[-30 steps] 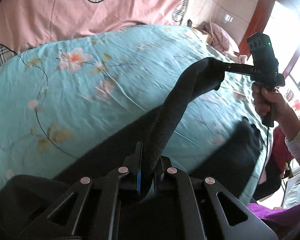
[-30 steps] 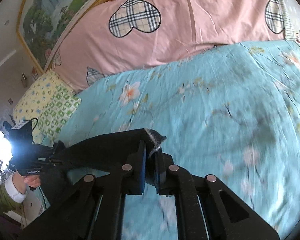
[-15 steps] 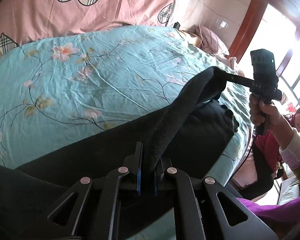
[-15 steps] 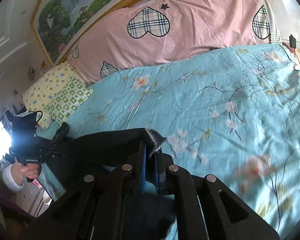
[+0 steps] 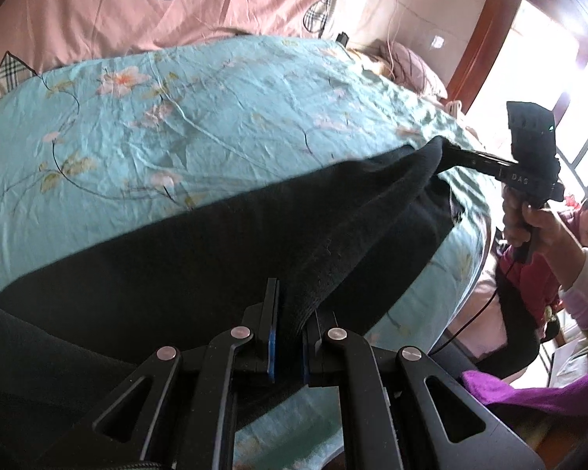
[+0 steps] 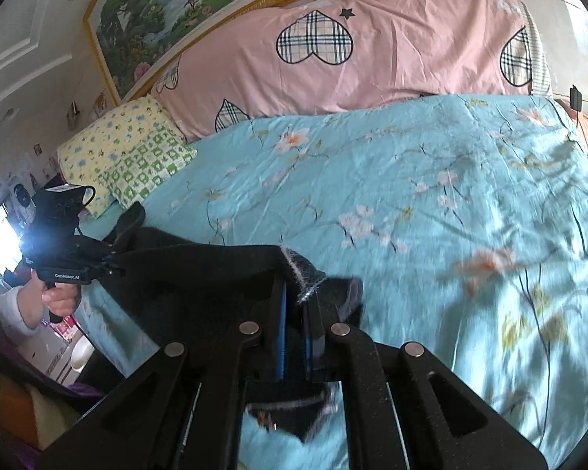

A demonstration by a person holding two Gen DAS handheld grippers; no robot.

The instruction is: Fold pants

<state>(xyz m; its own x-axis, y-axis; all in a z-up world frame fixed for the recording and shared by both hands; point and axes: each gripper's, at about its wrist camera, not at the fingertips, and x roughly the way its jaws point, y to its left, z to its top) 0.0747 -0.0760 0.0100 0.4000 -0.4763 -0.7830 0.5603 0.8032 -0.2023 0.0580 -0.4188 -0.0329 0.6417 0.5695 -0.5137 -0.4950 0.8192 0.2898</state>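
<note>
A home bedroom is shown. A bed is covered by a turquoise floral sheet (image 6: 411,180), and a long pink bolster with plaid hearts (image 6: 352,51) is laid along its head beside a yellow-and-green patterned pillow (image 6: 125,156). A gilt-framed landscape painting (image 6: 200,4) is hung on the wall above. A wood-framed window (image 5: 548,58) is seen at the bed's side, flooded with daylight, and a cable is trailed down the tiled wall (image 5: 403,11).
</note>
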